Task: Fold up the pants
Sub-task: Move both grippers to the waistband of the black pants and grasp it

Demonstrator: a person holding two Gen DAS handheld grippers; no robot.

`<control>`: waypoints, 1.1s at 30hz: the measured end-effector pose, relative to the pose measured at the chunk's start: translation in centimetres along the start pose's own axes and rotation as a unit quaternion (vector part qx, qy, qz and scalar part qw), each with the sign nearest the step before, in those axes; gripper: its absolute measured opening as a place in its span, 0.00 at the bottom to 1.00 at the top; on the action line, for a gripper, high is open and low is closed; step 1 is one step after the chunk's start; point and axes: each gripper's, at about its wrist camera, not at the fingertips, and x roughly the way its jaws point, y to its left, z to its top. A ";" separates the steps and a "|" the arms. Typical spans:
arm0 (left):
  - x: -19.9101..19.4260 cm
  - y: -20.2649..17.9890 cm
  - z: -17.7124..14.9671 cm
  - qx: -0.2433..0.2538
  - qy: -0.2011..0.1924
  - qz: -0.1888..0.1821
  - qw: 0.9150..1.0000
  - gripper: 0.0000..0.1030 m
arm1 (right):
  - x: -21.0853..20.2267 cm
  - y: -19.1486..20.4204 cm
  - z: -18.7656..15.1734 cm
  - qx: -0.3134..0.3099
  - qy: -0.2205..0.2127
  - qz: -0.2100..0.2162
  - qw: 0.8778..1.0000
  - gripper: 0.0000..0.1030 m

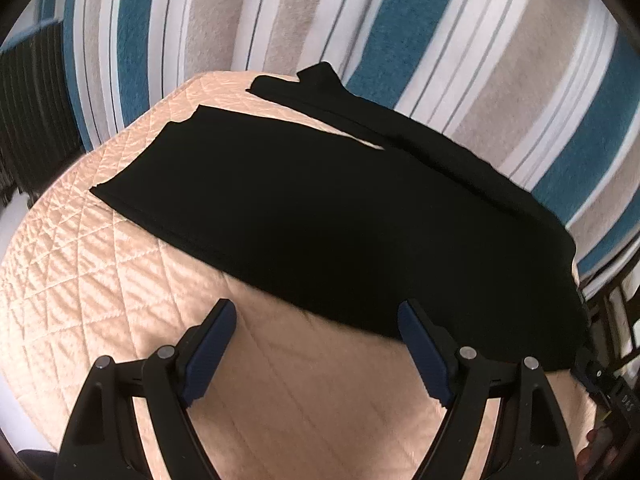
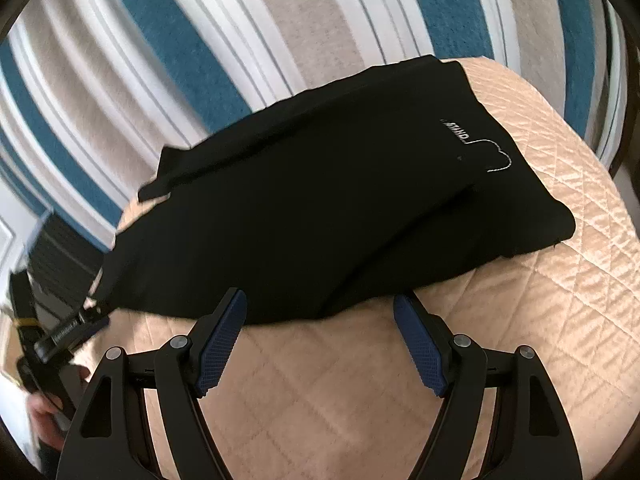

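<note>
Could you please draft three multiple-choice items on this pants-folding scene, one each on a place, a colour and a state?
1. Where do the pants lie?
A. On a quilted peach cover
B. Straight on the striped rug
C. In a basket

2. What colour are the pants?
A. Teal
B. Black
C. Peach

3. How do the jaws of the two grippers stand?
A. Both shut on the pants
B. Left shut, right open
C. Both open, holding nothing

Answers:
1. A: both wrist views show the dark cloth spread over the diamond-stitched peach surface, with the rug beyond and lower.
2. B: the cloth is black all over, save for small white stitching near one end in the right wrist view.
3. C: the left gripper and the right gripper each show a wide gap between the blue pads, and bare cover shows through it.
</note>
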 end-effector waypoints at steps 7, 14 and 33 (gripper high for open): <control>1.4 0.8 1.8 -0.015 -0.007 0.003 1.000 0.82 | -0.1 -1.9 1.4 0.054 -0.030 0.009 0.998 0.74; 2.1 1.1 3.0 -0.037 -0.016 0.032 0.999 0.70 | 0.1 -3.6 2.3 0.090 -0.059 -0.035 0.994 0.39; -4.7 3.5 2.0 -0.029 -0.025 0.027 0.999 0.06 | -6.4 -5.2 1.2 0.129 -0.074 -0.002 0.989 0.05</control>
